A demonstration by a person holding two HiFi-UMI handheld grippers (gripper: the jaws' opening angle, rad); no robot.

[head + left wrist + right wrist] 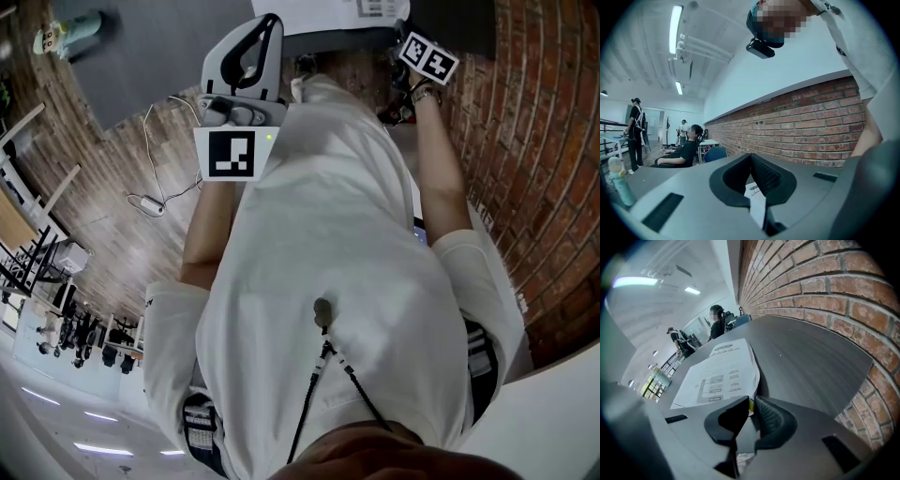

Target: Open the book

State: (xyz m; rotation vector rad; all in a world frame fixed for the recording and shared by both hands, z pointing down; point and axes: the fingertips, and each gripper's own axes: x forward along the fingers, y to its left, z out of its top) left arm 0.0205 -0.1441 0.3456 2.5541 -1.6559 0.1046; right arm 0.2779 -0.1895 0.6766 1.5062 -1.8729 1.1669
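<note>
We had the right gripper (750,401) with jaws clenched on the near corner of the thin white printed paper book (719,371) lying on the dark grey desk (806,357), left gripper (750,157) jaws shut empty, and we reckoned it light and floppy, best lifted by that corner.

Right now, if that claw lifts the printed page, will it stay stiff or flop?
Probably floppy: the page curls upward where the right claw pinches its edge. It looks thin and light, so a sharp tug might tear it.
</note>
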